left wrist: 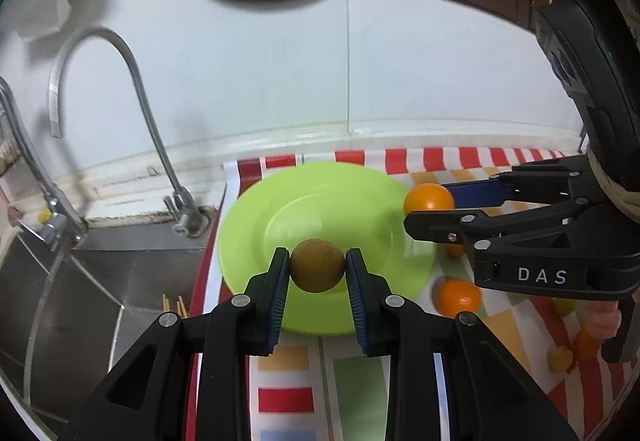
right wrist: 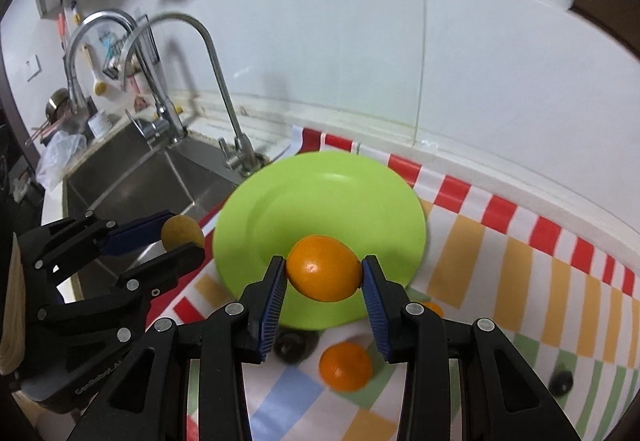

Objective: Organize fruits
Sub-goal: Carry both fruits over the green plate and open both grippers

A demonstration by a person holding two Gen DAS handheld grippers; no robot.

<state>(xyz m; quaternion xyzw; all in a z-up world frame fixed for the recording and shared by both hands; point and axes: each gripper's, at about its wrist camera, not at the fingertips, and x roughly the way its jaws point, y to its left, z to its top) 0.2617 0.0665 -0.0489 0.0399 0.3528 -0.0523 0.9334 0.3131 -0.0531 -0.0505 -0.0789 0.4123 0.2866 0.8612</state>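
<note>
Out to the left of both tongs lie the steel sink (left wrist: pixel 80 281) and its curved chrome tap (left wrist: pixel 132 113), no part of the job. The left gripper (left wrist: pixel 318 265) is clenched on a small round brownish-green fruit (left wrist: pixel 317 265), pinched between its blue-ribbed pads and hanging over the near edge of the round lime-green plastic plate (left wrist: pixel 248 233). That plate sits just ahead of both tongs on a red, orange and white checked oilcloth (left wrist: pixel 440 161), and its face is bare (nothing has been set down on it yet).

To the right of the left tongs, the right gripper (right wrist: pixel 324 273) grasps a glossy orange citrus fruit (right wrist: pixel 324 268) end to end, likewise poised above the plate's near rim.

So the work looks barely begun: two fruits are lifted and look ready to be laid on the plate, none delivered. Still loose on the cloth, below and right of the right tongs, are another orange fruit (right wrist: pixel 346 365), a dark fruit (right wrist: pixel 560 381) farther right, and one dark round thing (right wrist: pixel 292 347) under its left finger that I cannot identify.
</note>
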